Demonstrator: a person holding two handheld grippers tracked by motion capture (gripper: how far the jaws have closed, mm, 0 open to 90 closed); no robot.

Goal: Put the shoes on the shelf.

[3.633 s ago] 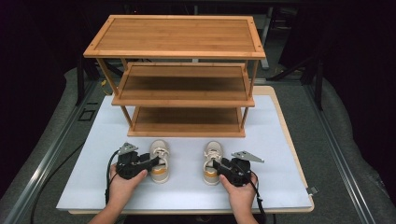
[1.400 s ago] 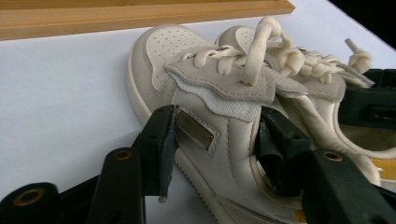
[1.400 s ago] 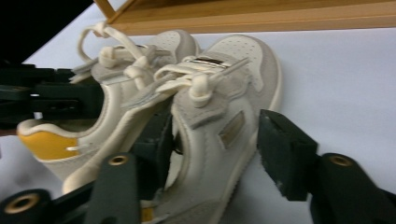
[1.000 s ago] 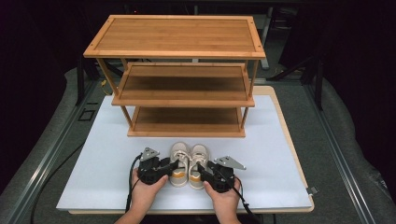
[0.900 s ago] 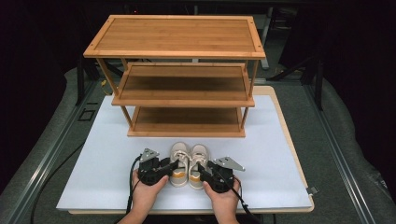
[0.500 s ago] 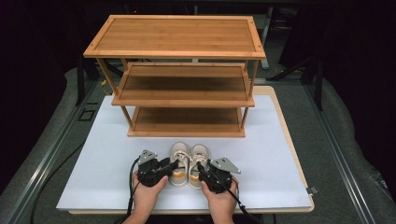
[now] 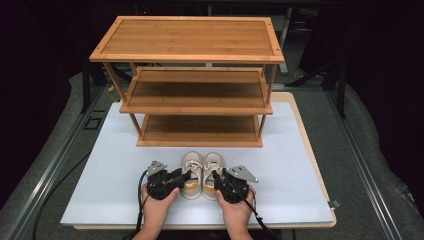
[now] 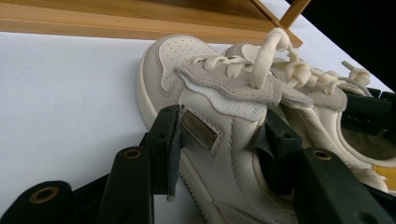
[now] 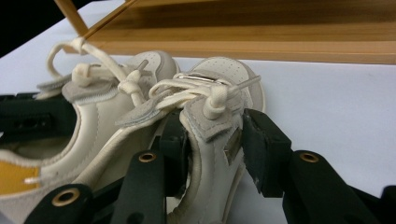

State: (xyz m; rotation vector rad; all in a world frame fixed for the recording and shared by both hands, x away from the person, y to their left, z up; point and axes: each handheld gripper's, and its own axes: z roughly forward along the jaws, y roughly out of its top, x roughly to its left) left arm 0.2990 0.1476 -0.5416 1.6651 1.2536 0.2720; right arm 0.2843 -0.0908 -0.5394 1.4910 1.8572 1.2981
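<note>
Two cream lace-up shoes stand side by side, toes toward the rack, on the white table top. My left gripper (image 7: 184, 176) is shut on the outer wall of the left shoe (image 7: 190, 167); in the left gripper view (image 8: 223, 149) one jaw is outside and one inside that shoe (image 8: 205, 79). My right gripper (image 7: 216, 178) has just been closing its jaws, and its pads (image 9: 261, 147) now press on the outer wall of the right shoe (image 7: 213, 167), as the right gripper view (image 9: 217, 149) shows with that shoe (image 9: 219, 74) between the jaws.
A three-shelf wooden rack (image 7: 192, 55) stands just beyond the shoes, its lowest shelf (image 7: 200, 131) close to the toes. The white table top (image 7: 100, 165) spreads to both sides. A wooden table edge (image 7: 315, 165) runs along the right.
Since the earliest frame both shoes and both grippers have come together at the table's middle. In the last second the hands have stayed put and the right jaws have narrowed on the shoe wall.
</note>
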